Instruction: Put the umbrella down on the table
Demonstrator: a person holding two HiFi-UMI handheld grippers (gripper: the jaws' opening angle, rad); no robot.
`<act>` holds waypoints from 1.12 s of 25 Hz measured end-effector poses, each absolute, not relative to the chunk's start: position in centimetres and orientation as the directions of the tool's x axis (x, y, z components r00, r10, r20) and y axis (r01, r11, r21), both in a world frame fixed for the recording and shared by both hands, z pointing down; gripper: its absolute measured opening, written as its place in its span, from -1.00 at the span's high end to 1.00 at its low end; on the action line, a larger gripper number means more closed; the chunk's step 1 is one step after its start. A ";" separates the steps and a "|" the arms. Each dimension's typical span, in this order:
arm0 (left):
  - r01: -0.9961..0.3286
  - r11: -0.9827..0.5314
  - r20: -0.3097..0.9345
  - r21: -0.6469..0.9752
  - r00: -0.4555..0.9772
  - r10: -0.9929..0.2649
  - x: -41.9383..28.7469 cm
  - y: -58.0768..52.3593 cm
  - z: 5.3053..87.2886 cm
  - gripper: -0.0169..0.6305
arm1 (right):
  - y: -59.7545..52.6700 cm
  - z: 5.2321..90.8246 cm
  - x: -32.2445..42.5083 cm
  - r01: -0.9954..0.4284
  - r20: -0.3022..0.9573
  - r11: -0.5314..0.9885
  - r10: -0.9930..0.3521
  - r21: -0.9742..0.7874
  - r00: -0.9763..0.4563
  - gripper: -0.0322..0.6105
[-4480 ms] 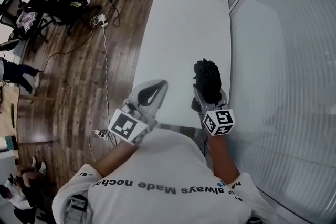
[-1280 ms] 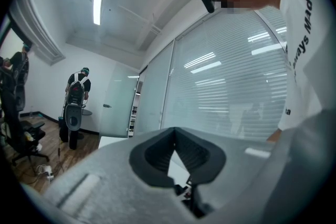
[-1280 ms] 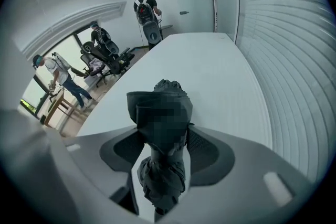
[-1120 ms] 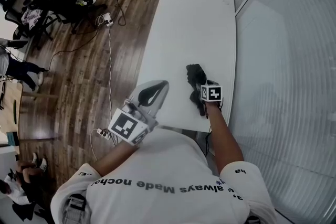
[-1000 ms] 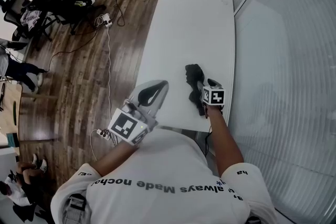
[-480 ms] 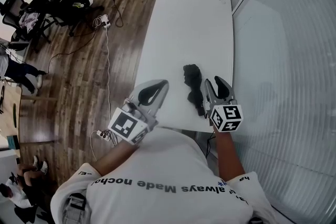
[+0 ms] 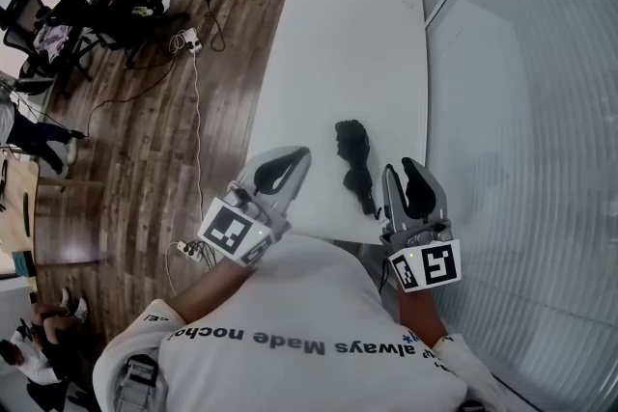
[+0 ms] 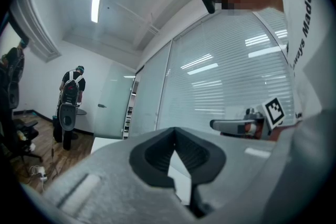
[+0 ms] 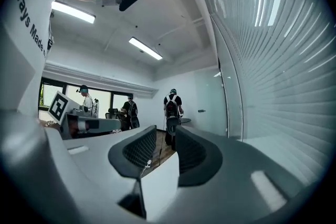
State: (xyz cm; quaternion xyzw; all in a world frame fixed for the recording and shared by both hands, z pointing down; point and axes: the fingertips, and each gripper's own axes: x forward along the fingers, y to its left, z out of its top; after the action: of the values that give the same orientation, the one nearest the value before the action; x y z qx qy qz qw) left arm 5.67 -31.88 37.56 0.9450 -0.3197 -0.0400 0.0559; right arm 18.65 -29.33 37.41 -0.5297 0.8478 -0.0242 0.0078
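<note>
The folded black umbrella (image 7: 353, 159) lies on the white table (image 7: 338, 43) near its front end, with nothing touching it. My right gripper (image 7: 404, 167) hovers to the umbrella's right, lifted off the table. Its jaws have just been closing and stand a narrow gap apart with nothing between them (image 9: 164, 131). My left gripper (image 7: 302, 152) is held at the table's front left corner. Its tips meet and it holds nothing (image 8: 175, 129). Each gripper shows in the other's view: the right gripper (image 8: 236, 124) and the left gripper (image 9: 89, 124).
A glass partition with blinds (image 7: 521, 111) runs along the table's right side. On the wooden floor to the left are a power strip with cables (image 7: 183, 39) and office chairs (image 7: 126, 5). People (image 9: 170, 107) stand farther back in the room.
The right gripper let go of the umbrella, rose and drew back toward the person, and its jaws narrowed. The umbrella stays lying on the table. The left gripper has not moved.
</note>
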 end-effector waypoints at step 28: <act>-0.598 -0.790 -0.047 0.137 0.793 -0.608 5.4 -31.9 37.3 0.94 | -27.6 35.5 17.1 -0.894 -0.016 0.448 -0.894 -0.023 -0.448 0.72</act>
State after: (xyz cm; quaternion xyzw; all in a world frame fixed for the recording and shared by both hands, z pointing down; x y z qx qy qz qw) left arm 5.43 -31.91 37.26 0.9450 -0.3189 -0.0442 0.0575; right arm 17.14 -27.55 35.48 -0.5251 0.8509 -0.0053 0.0130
